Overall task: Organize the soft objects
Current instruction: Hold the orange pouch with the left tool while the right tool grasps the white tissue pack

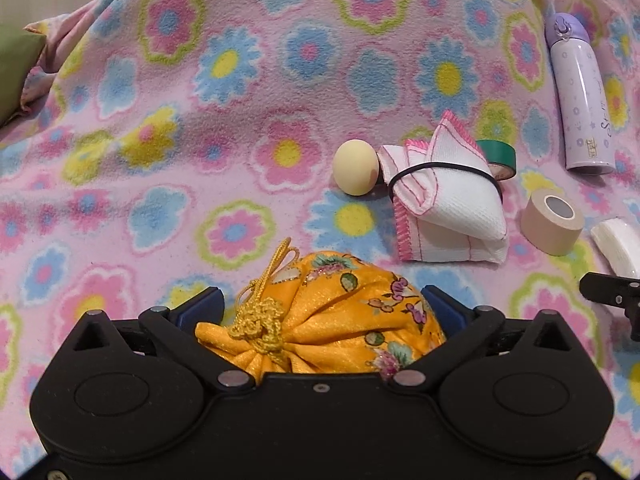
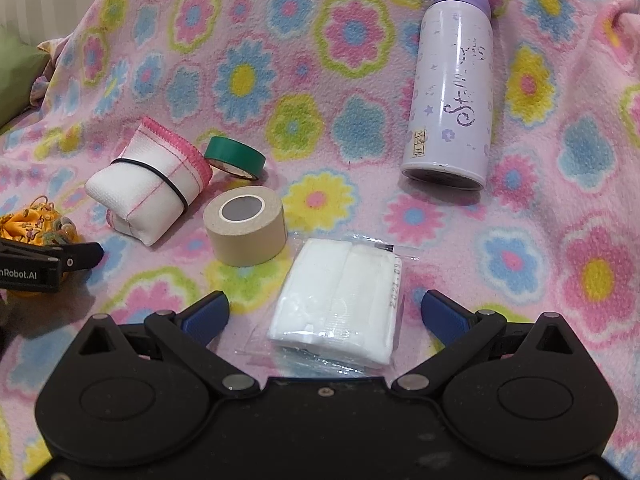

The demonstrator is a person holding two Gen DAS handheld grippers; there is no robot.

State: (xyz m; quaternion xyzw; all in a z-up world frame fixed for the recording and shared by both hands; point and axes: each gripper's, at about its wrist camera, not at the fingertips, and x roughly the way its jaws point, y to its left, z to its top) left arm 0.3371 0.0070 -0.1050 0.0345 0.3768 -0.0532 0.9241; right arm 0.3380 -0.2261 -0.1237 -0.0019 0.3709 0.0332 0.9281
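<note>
An orange floral drawstring pouch (image 1: 332, 316) sits between the wide-open fingers of my left gripper (image 1: 322, 304); the blue pads stand at its sides, contact unclear. The pouch also shows at the left edge of the right wrist view (image 2: 32, 226). A white pack of cotton pads in clear plastic (image 2: 340, 300) lies between the open fingers of my right gripper (image 2: 324, 312), apart from both pads. A white cloth with pink trim, bound by a black band (image 1: 444, 196) (image 2: 152, 188), lies on the blanket. A pale yellow soft ball (image 1: 355, 167) touches it.
All lies on a pink flowered fleece blanket (image 1: 200, 120). A lilac bottle (image 2: 452, 88) lies at the back right. A beige tape roll (image 2: 246, 228) and a green tape roll (image 2: 236, 158) lie beside the cloth. A green cushion (image 1: 16, 68) is at far left.
</note>
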